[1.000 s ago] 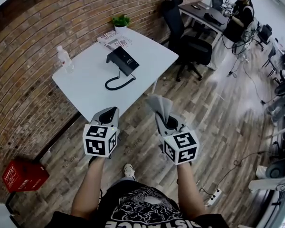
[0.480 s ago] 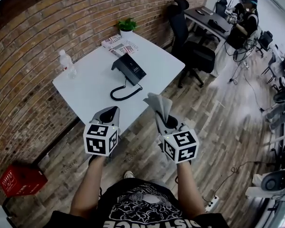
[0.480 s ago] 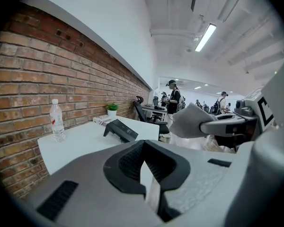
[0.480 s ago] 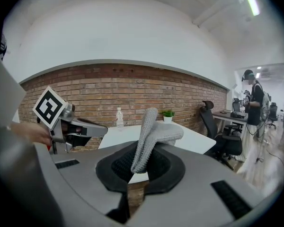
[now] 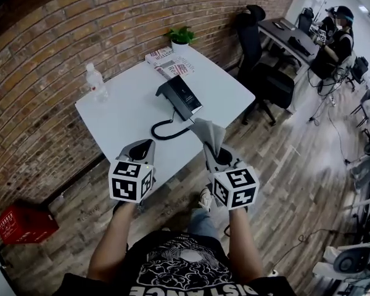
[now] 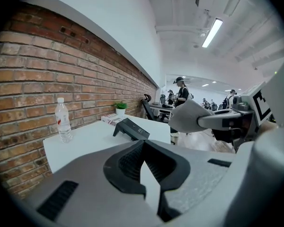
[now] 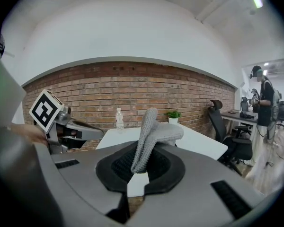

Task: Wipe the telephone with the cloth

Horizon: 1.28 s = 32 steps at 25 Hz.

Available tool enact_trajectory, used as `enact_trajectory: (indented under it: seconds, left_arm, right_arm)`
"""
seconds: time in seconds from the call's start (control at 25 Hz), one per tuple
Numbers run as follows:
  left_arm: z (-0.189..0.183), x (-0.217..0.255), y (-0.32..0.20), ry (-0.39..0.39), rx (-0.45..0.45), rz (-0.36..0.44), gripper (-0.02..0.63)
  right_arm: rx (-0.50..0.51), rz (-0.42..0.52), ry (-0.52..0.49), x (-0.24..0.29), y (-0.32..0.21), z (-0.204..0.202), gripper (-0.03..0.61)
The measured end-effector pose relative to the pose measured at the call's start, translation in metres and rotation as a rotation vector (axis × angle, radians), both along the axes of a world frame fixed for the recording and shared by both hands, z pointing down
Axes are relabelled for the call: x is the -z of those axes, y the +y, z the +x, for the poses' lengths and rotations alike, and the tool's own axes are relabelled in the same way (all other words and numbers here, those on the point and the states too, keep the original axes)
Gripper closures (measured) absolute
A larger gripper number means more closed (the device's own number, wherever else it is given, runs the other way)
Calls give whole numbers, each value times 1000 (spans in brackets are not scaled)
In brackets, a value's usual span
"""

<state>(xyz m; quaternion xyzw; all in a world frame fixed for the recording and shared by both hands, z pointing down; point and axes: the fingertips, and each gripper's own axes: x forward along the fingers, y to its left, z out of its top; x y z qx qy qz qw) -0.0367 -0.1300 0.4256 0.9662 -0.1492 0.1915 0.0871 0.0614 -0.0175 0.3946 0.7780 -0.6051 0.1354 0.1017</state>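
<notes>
1. The right claw [image 5: 214, 153] was clamped on a grey cloth [image 5: 208, 133], whose folded end stood up above the jaws.
2. The left claw [image 5: 142, 147] was closed, with nothing between its jaws.
3. Both claws were held side by side, apart, at the near edge of the white tabletop [image 5: 120, 119].
4. The black telephone [image 5: 180, 97] sat near the tabletop's middle, its coiled cord [image 5: 163, 130] looping toward the near edge, close beyond the cloth.
5. A water bottle [image 5: 97, 82] stood on the tabletop's left side by the brick wall [image 5: 61, 36]. Magazines [image 5: 169, 62] and a small potted plant [image 5: 181, 37] occupied the far corner.
</notes>
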Motion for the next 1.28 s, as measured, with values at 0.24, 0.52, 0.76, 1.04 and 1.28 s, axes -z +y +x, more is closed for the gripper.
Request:
enact_trajectory:
  seconds: [0.24, 0.52, 0.76, 1.04, 1.28]
  left_arm:
    - [26, -5, -26, -20, 97, 16, 607]
    - [65, -10, -53, -48, 257, 1, 607]
    - [86, -14, -69, -58, 389, -27, 607]
    - [98, -24, -83, -80, 515, -34, 607]
    - [98, -37, -90, -95, 612, -50, 607]
  right_arm:
    - [86, 20, -3, -1, -35, 43, 568]
    - [254, -15, -1, -4, -79, 99, 568]
    - [386, -34, -4, -6, -112, 131, 568]
    - [526, -42, -2, -12, -144, 151, 568]
    - [625, -60, 9, -24, -174, 160, 568]
